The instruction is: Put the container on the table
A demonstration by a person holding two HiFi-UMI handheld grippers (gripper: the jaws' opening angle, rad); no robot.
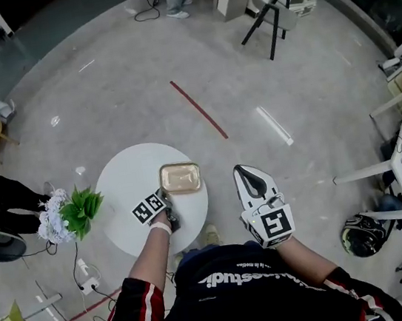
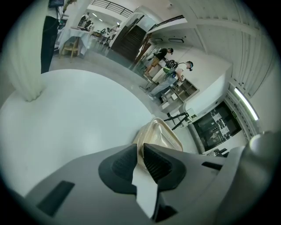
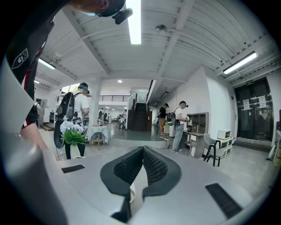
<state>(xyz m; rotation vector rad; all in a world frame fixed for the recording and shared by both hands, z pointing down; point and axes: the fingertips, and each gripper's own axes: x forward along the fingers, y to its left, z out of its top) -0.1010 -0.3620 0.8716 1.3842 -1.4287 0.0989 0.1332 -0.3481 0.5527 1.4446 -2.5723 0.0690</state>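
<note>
A shallow tan plastic container (image 1: 180, 178) lies at the right side of the round white table (image 1: 126, 186). My left gripper (image 1: 166, 197), with its marker cube, reaches it from the near side. In the left gripper view the container's rim (image 2: 160, 134) is pinched between the dark pads, so the left gripper (image 2: 141, 148) is shut on it. Whether the container rests on the tabletop (image 2: 79, 114) or hangs just above it I cannot tell. My right gripper (image 1: 244, 171) is off the table's right side over the floor. It is shut (image 3: 142, 151) with nothing in it.
A bunch of white flowers with green leaves (image 1: 69, 214) stands at the table's left edge; its white vase (image 2: 26, 66) shows in the left gripper view. A red tape strip (image 1: 198, 108) marks the floor beyond. A black-legged chair (image 1: 269, 15) stands far back, a helmet (image 1: 363, 235) at right.
</note>
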